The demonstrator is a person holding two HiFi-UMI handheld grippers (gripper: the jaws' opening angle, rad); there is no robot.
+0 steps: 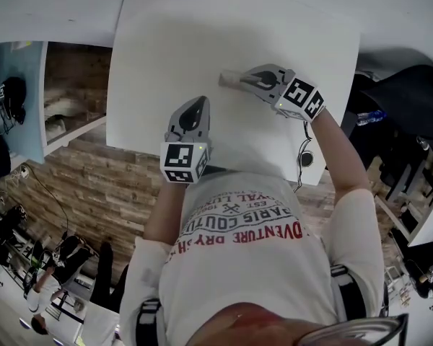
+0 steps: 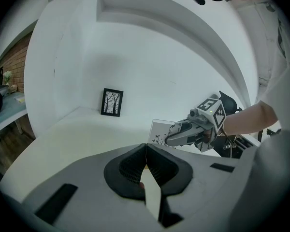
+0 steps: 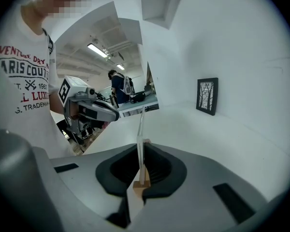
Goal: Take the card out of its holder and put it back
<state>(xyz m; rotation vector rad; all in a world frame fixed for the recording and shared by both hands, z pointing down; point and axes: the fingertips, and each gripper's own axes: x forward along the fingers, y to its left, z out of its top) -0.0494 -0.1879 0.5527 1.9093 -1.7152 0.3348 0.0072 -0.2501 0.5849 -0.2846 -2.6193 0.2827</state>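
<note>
Overhead: your right gripper (image 1: 239,80) holds the card (image 1: 229,78) over the white table (image 1: 166,34); left gripper (image 1: 195,107) sits near, apart from it.
Left gripper view: jaws together, empty; only here the card's butterfly print shows.
Right gripper view: jaws pinched on the card, edge-on, with a tan wooden block (image 3: 144,180) at the pads.
Thin, light, stiff, likely slick; pinch a margin.

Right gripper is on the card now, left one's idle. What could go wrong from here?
1. The right gripper pinches the thin card, and the wooden holder at its foot sits between the same jaws, so both may come along together.
2. The left gripper is shut, empty and apart from the card: nothing steadies the holder.
3. Held edge-on, the card could twist or slip.
</note>
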